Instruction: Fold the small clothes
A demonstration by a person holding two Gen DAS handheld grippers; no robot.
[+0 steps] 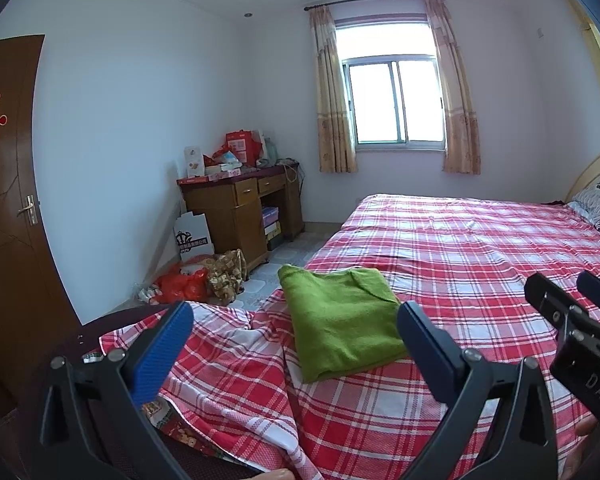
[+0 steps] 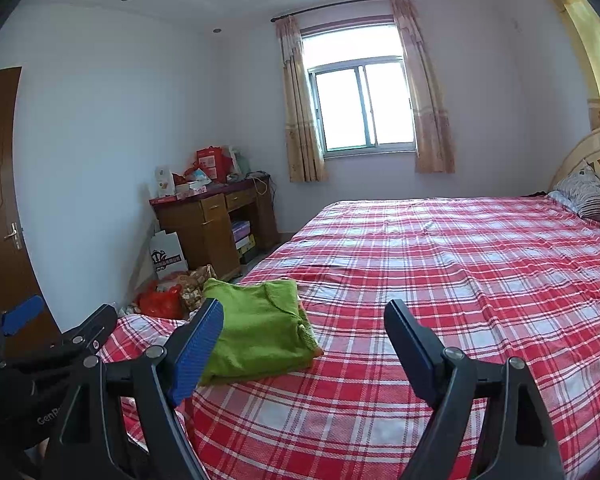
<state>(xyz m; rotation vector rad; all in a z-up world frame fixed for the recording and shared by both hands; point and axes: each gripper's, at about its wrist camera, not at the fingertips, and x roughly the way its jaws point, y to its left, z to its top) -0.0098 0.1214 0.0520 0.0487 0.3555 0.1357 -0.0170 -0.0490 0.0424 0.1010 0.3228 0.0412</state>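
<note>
A green garment (image 1: 342, 322) lies folded into a neat rectangle on the red plaid bed sheet (image 1: 460, 248) near the bed's near left corner. It also shows in the right wrist view (image 2: 256, 330). My left gripper (image 1: 294, 340) is open and empty, held just short of the garment, apart from it. My right gripper (image 2: 304, 344) is open and empty, with the garment ahead to its left. The right gripper shows at the right edge of the left wrist view (image 1: 572, 300), and the left gripper at the left edge of the right wrist view (image 2: 60, 320).
The bed's plaid sheet (image 2: 460, 272) stretches to the right, with a pillow (image 2: 588, 194) at the headboard. A wooden desk (image 1: 240, 208) piled with boxes stands in the corner. Bags (image 1: 184, 284) lie on the floor beside the bed. A brown door (image 1: 8, 200) is at the left.
</note>
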